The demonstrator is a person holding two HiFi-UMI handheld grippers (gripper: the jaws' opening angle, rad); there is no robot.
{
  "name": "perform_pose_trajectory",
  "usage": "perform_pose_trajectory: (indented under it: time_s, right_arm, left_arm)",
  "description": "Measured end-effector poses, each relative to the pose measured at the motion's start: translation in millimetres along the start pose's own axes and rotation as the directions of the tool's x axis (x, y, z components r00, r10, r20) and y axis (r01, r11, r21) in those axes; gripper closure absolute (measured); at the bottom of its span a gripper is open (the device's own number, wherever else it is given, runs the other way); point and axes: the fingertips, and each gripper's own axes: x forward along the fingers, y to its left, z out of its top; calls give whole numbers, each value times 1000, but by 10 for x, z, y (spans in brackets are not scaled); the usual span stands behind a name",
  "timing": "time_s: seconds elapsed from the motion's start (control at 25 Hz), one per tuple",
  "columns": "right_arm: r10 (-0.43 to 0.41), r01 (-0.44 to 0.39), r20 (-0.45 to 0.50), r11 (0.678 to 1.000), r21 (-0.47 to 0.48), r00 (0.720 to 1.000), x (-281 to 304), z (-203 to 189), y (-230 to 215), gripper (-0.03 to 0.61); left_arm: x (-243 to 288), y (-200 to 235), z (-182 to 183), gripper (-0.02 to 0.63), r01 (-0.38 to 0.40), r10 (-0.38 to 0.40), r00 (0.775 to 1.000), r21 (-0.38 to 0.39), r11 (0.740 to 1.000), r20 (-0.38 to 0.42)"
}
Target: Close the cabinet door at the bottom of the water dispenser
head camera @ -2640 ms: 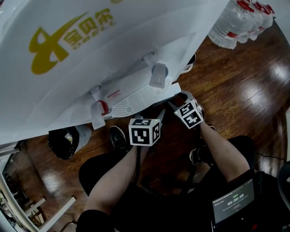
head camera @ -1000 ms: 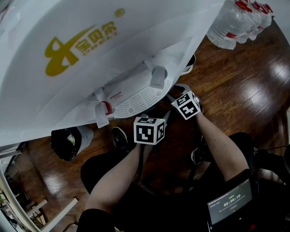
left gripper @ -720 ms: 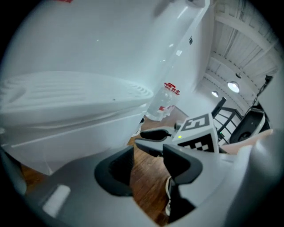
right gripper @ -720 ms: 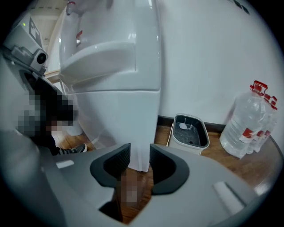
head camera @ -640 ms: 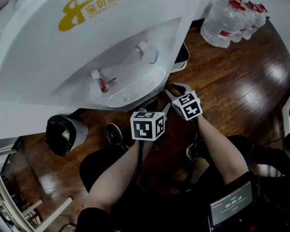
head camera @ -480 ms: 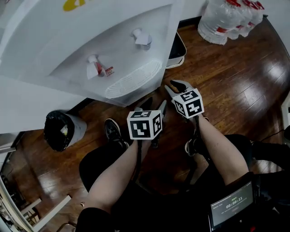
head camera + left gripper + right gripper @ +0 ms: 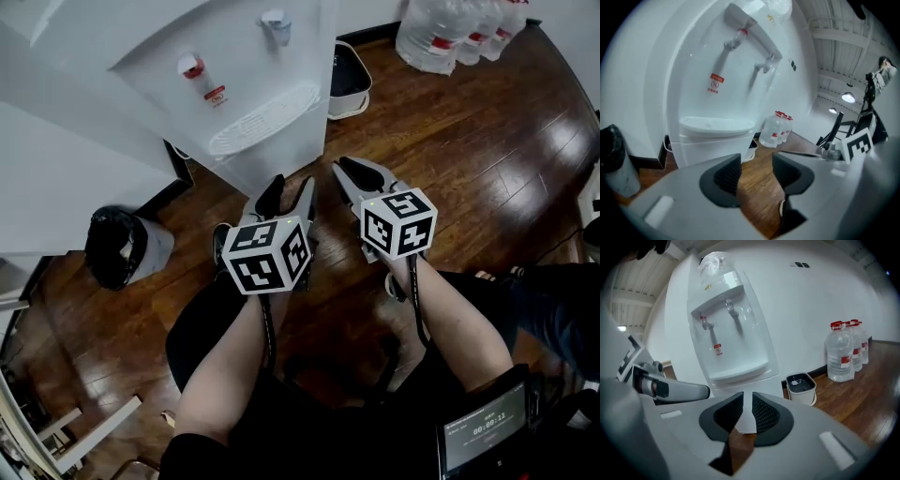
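**While the 2 hand-held grippers hang free, the cabinet door (image 7: 267, 155) lies flat**

As the head view looks down, the left hand-held gripper (image 7: 292, 184) and the right hand-held gripper (image 7: 353, 171) float side by side over the dark wood floor (image 7: 487, 159). They are just in front of the white water dispenser (image 7: 234, 66) and touch nothing. At its foot, under the drip tray (image 7: 264, 117), the cabinet door reads as a flat white face, flush with the body.

Only the gripper views settle the jaws. On the left they stand well apart, bare floor between them. On the right they have just been closing and are drawn to a narrow slit with nothing in it.

That right gripper view also catches a clear-wrapped bottle (image 7: 715, 263) atop the dispenser and a dark plate (image 7: 802, 265) high on the white wall, neither seen from the head. The left gripper view adds ceiling beams (image 7: 834, 37) and a dark stand (image 7: 834, 133).

Writing? A red label (image 7: 216, 94) sits below the red-capped tap (image 7: 190, 66), its print too small to read. The water jugs (image 7: 441, 33) by the wall wear red-and-white labels, equally unreadable.

In the head view, a black-lined bin (image 7: 117, 248) stands left of the dispenser and a small white container (image 7: 349, 75) right of it.
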Motion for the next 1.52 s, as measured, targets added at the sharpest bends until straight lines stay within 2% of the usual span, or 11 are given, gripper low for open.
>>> perform_pose_trajectory:
  time_s: [0.16,0.28,0.36,0.44,0.6,0.72,0.8,1.16,1.32,1.52]
  right_arm:
    - [-32,24,64,993,119,997,-302,156,188,517]
    - [-18,7,102,994,113,995,-516,241,420,517]
    - [1,-11,119,996,89,993,-667,251,581,517]
    - [23,-29,134,999,43,991,-791,260,732,543]
    - [49,-22,184,989,-146,982,-899,325,962,557]
    - [52,2,192,963,-270,980,-945,260,1066,558]
    - [59,-3,178,955,-298,982,-978,185,1104,558]
    - [37,6,160,965,-261,986,-1003,141,1049,560]
    - [32,13,166,965,-262,986,-971,182,1032,560]
    - [36,11,173,965,-262,984,-968,193,1026,563]
  left_arm:
    - [-306,-241,150,399,42,-48,995,64,997,93]
    - [-581,-405,222,420,71,-95,981,143,987,169]
    - [-743,-469,234,443,77,-121,969,202,976,215]
    - [-853,-492,225,456,64,-130,959,256,965,251]
    - [-995,-463,132,457,24,-123,952,334,942,280]
    - [-1083,-482,23,456,35,-131,958,347,937,256]
    - [-1110,-479,-51,456,39,-129,962,346,938,241]
    - [-1100,-435,-166,457,52,-116,972,297,953,203]
    - [-1027,-454,-162,456,69,-145,970,350,934,197]
    - [-1025,-439,-136,456,43,-129,966,352,935,225]
